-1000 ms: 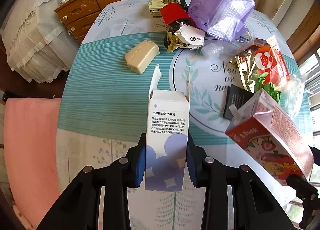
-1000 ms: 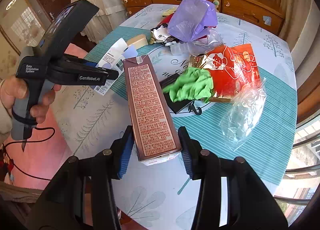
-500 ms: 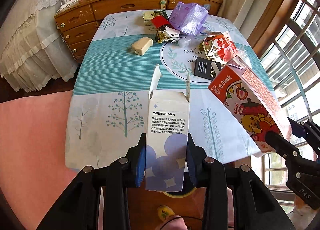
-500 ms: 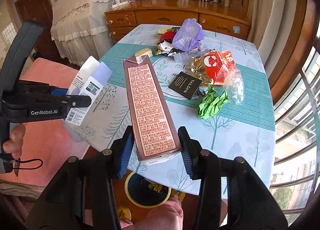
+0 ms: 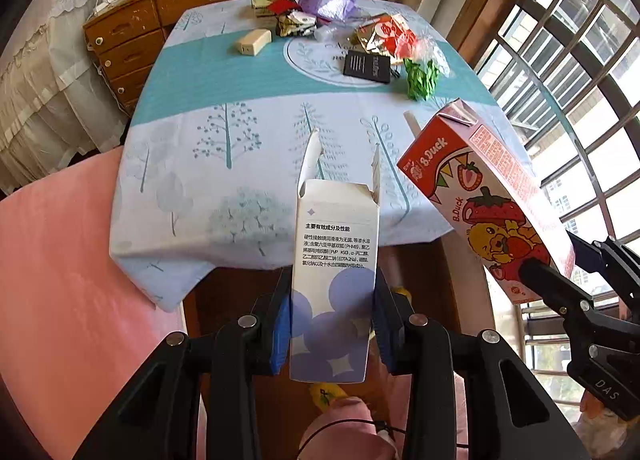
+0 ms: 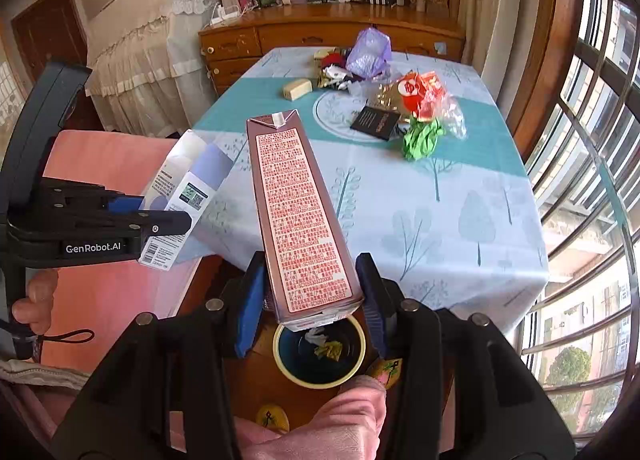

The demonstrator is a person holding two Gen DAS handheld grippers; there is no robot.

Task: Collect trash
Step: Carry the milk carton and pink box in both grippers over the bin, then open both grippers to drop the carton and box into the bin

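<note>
Carry-to-bin step. Left gripper point(image 5: 330, 324) is clamped on the white-and-purple open-top carton point(image 5: 334, 280); right gripper point(image 6: 310, 300) is clamped on the strawberry B.Duck drink carton point(image 6: 300, 216). Both are held off the table's near edge. The yellow-rimmed bin point(image 6: 320, 352) sits on the floor directly under the right carton. Next: line up over the bin, open the jaws. More trash is left on the tablecloth point(image 6: 440, 196).

This is a lived-in home, likely a dining or bedroom corner. A surface point(image 6: 460, 220) under a tree-print cloth fills the middle; a wooden dresser point(image 6: 332, 34) with knick-knacks runs along the top, lace-draped furniture point(image 6: 136, 60) stands upper left, and barred windows point(image 6: 592, 140) line the right edge.
</note>
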